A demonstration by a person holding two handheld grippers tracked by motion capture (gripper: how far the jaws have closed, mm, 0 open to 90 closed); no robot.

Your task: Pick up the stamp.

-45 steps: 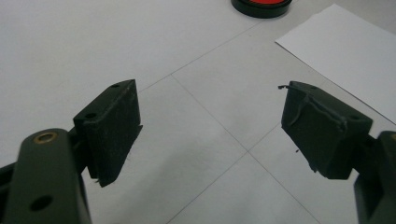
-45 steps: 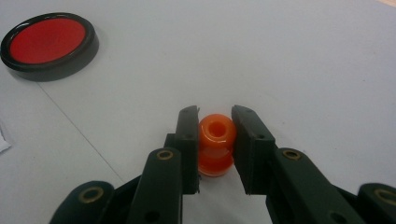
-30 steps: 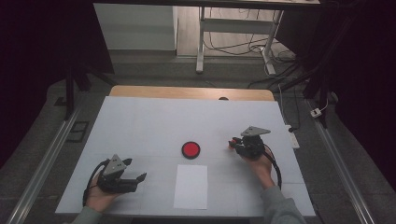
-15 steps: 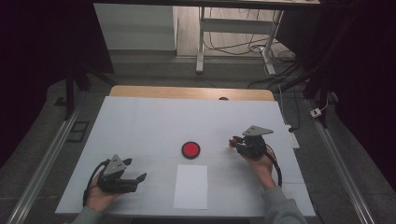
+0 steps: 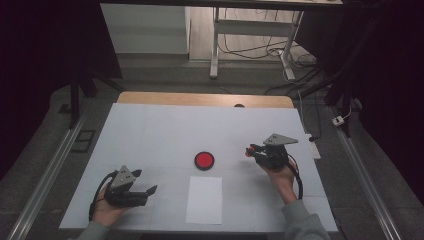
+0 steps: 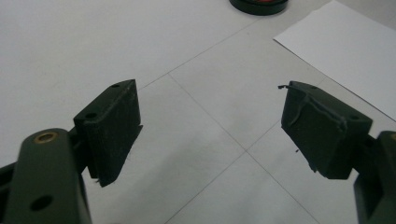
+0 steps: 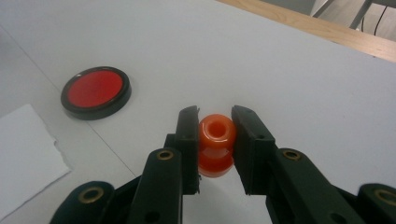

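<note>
Orange spool (image 7: 215,142): clamped upright between pads of right gripper (image 7: 215,140), hole facing up, low over white table (image 5: 150,130); contact with surface unclear, possibly just off it. Red disc (image 5: 204,160) near, toward table centre. Paper sheet (image 5: 204,199) just in front of disc. Left gripper (image 6: 210,126): jaws spread wide, nothing between, resting at near left.

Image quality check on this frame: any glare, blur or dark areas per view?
High view: table evenly lit, surroundings nearly black, no glare, slightly soft. Left gripper view: near jaws soft, sheet of paper bright but not blown out. Right gripper view: orange piece between the jaws is sharp, faint sheen on the red disc, soft shadows.
</note>
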